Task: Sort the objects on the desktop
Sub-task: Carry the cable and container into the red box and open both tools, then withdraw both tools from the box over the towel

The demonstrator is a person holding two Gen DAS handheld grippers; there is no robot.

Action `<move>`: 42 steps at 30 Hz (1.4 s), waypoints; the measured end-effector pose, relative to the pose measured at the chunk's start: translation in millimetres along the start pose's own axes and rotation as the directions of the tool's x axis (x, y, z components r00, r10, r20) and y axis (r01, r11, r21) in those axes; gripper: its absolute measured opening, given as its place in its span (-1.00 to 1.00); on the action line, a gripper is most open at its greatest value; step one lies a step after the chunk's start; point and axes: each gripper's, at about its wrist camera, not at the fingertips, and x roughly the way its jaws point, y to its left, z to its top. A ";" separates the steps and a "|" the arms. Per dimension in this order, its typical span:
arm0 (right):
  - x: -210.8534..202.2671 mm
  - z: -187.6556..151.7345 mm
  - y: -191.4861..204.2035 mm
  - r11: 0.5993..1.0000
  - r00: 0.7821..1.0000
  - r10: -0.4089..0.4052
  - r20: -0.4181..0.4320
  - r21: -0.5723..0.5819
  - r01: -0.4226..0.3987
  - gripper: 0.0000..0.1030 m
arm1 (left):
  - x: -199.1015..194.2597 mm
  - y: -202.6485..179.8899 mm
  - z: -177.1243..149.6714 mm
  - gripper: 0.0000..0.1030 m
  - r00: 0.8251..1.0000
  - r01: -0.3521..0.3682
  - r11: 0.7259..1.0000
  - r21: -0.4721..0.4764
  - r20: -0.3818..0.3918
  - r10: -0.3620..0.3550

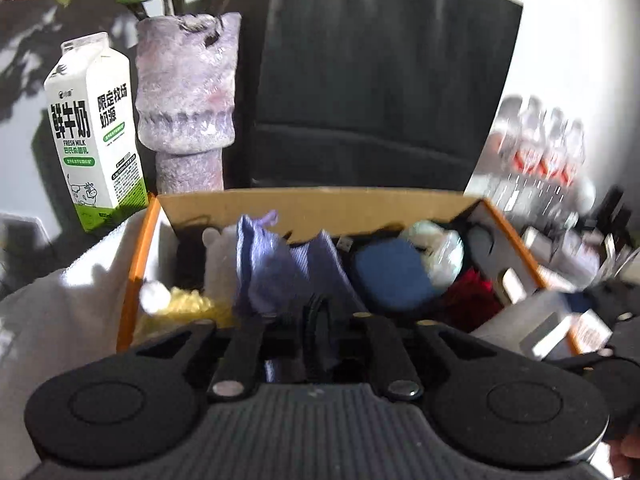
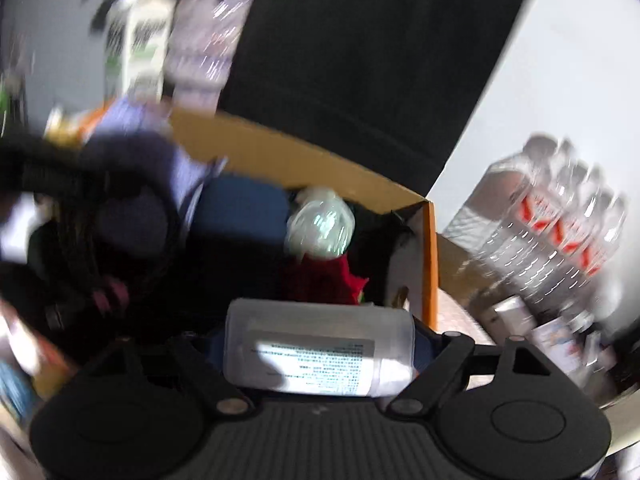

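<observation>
Two grippers hung over the open cardboard box (image 1: 320,204) crammed with odds and ends. The right gripper (image 2: 320,354) stood wide, its jaws closed on a translucent labelled bottle (image 2: 318,350) lying crosswise above the box's near right corner. The left gripper (image 1: 316,332) stood narrowly parted; a black ribbed object (image 1: 316,320) sat between its fingers, grip unclear, above blue cloth (image 1: 280,268). A milk carton (image 1: 96,132) stood behind.
</observation>
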 end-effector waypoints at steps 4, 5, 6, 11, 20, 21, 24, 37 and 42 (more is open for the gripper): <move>5.8 1.5 -14.2 0.995 0.999 0.049 -0.020 0.085 -0.047 0.66 | -23.0 -1.1 5.5 0.17 0.998 -0.003 1.000 0.019 0.058 0.001; 5.9 1.7 -15.6 0.995 0.998 0.052 -0.034 0.083 -0.049 0.67 | -29.6 -2.6 8.0 0.32 0.998 -0.011 1.000 0.029 0.065 0.009; 5.2 2.2 -16.2 0.996 0.997 0.052 -0.049 0.075 -0.049 0.67 | -35.8 -3.4 10.5 0.49 0.997 -0.023 0.999 0.033 0.069 0.021; -25.1 2.4 -10.4 0.999 0.999 0.029 -0.039 0.033 -0.027 0.67 | -65.8 0.1 14.4 0.61 0.989 -0.145 0.989 -0.013 0.028 0.145; -98.3 -8.8 -10.1 0.988 0.993 0.100 0.064 0.110 -0.107 0.68 | -130.7 1.4 -40.5 0.69 0.976 -0.215 0.975 0.061 0.047 0.212; -106.2 -15.0 -8.5 0.985 0.991 0.111 0.075 0.123 -0.120 0.68 | -140.0 0.2 -52.6 0.71 0.977 -0.207 0.976 0.062 0.057 0.203; -130.5 -42.3 -0.8 0.973 0.982 0.152 0.115 0.159 -0.169 0.69 | -166.3 -0.9 -93.4 0.72 0.983 -0.177 0.983 0.054 0.062 0.174; -199.4 -218.7 65.1 0.962 0.971 0.130 0.199 0.211 -0.172 0.71 | -250.2 -22.5 -252.1 0.75 0.973 -0.183 0.983 0.009 0.143 0.180; -218.3 -269.0 75.0 0.969 0.971 0.103 0.216 0.198 -0.146 0.79 | -262.6 -26.3 -284.1 0.75 0.975 -0.178 0.984 -0.024 0.129 0.180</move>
